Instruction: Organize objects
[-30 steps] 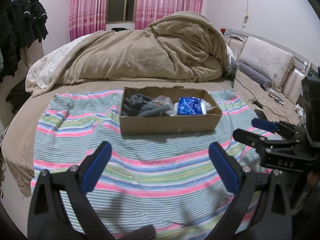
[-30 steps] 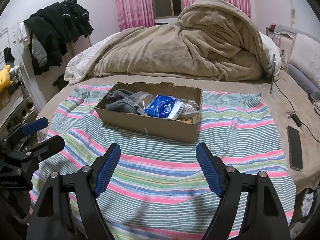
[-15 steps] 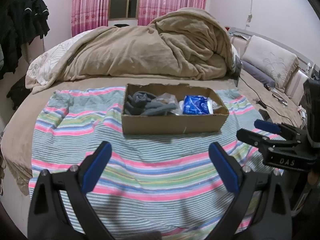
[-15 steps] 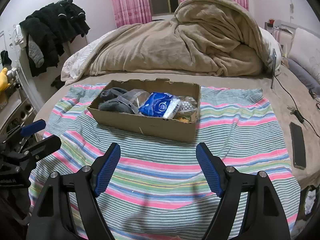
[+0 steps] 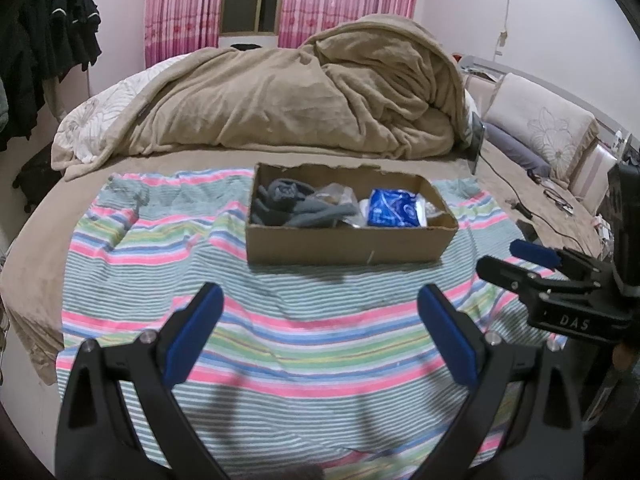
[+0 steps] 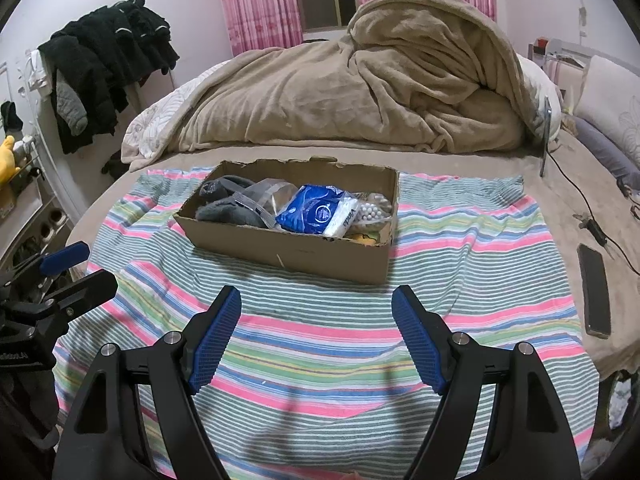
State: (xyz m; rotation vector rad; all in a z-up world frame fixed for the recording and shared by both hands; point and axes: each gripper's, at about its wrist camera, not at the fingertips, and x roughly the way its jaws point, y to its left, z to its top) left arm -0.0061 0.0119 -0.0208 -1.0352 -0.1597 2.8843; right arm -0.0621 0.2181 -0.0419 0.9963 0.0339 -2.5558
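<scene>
I hold both grippers, left point(image 5: 320, 336) and right point(image 6: 316, 340), empty with jaws spread above the cloth point(image 6: 460, 240), since every item sits in the box point(image 6: 320, 256) at 12 o'clock.

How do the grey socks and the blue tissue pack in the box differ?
The grey socks are soft, matte fabric bunched at the left end of the cardboard box; the blue tissue pack is glossy printed plastic lying nearer the middle. The socks are plain grey, while the pack is blue with a white end. Both lie loose inside the box, untouched by either tool.
</scene>
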